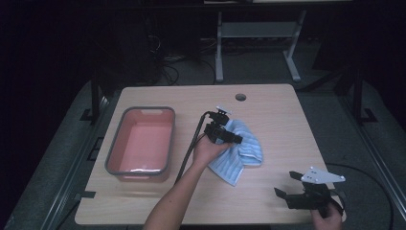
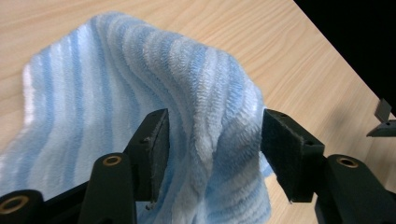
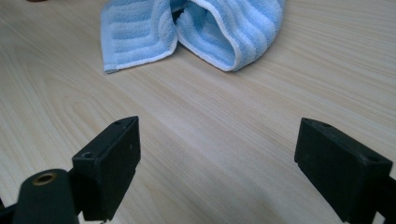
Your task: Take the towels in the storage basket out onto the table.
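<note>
A light blue striped towel [image 1: 245, 149] lies crumpled in the middle of the wooden table [image 1: 282, 120]. A hand holds my left gripper [image 1: 235, 138] at the towel's left side, jaws pointing right. In the left gripper view that gripper [image 2: 215, 127] is open and straddles a raised fold of the towel [image 2: 116, 70], the cloth brushing its left pad. My right gripper [image 1: 286, 184] sits low near the table's front right corner, held by the other hand. It is open wide [image 3: 219, 130] over bare wood, with the folded towel [image 3: 140, 28] some way ahead of it.
A pink bin with a grey rim [image 1: 112, 143] stands on the left part of the table, nothing visible inside it. A round cable hole [image 1: 241, 97] sits near the far edge. Black cables trail from both grippers. The floor around is dark.
</note>
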The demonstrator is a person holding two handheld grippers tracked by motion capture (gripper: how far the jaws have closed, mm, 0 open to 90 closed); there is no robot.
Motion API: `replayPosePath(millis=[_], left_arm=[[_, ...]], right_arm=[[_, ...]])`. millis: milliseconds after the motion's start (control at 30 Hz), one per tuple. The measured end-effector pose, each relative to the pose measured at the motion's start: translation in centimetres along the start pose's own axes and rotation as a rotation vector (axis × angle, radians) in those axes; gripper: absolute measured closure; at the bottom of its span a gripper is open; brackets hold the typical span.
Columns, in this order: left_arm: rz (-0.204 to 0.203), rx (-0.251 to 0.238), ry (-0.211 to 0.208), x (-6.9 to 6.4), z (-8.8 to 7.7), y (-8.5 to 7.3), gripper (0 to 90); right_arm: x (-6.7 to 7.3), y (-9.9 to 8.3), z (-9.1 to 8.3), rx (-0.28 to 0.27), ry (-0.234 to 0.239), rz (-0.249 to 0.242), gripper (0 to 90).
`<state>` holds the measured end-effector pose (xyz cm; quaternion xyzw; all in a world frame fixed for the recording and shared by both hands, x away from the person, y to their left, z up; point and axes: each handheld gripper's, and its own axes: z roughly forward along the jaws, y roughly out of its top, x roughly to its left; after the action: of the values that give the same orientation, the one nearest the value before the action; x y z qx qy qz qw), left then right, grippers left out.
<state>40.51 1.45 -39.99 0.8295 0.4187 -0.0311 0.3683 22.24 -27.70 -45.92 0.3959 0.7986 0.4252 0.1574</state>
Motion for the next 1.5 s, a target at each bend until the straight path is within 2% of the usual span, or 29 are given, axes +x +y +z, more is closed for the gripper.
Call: replayPosePath(millis=[233,333,600,733,967,1033,1267,1500], left_arm=[[0.035,-0.01,-0.002,0.0,-1.5,-0.2,38.9],[0.044,-0.03,-0.003,-0.1,-2.3,-0.5,39.0],[0.052,-0.055,-0.019,-0.3,-3.5,-1.3,38.8],[0.073,-0.046,-0.003,-0.3,-4.0,-2.0,36.1],[0.089,-0.05,-0.012,-0.6,-4.4,-3.3,31.9],[0.081,-0.064,-0.036,-0.5,-4.6,-3.8,31.2],[0.102,-0.062,-0.023,-0.4,-5.1,-5.5,30.0],[0.098,-0.07,-0.031,-0.2,-5.5,-6.9,28.9]], right_arm=[[0.0,0.0,0.1,0.003,-0.004,-0.002,13.7],[0.0,0.0,0.1,0.003,-0.007,0.003,13.7],[-0.2,0.1,0.2,0.004,-0.013,0.005,13.7],[-0.3,0.0,0.2,0.006,-0.018,0.011,13.7],[-0.7,0.0,0.1,0.007,-0.03,0.01,13.7],[-0.8,0.0,0.1,0.009,-0.034,0.019,13.7],[-1.0,-0.1,0.0,0.009,-0.038,0.021,13.7],[-1.1,-0.2,0.0,0.013,-0.044,0.03,13.7]])
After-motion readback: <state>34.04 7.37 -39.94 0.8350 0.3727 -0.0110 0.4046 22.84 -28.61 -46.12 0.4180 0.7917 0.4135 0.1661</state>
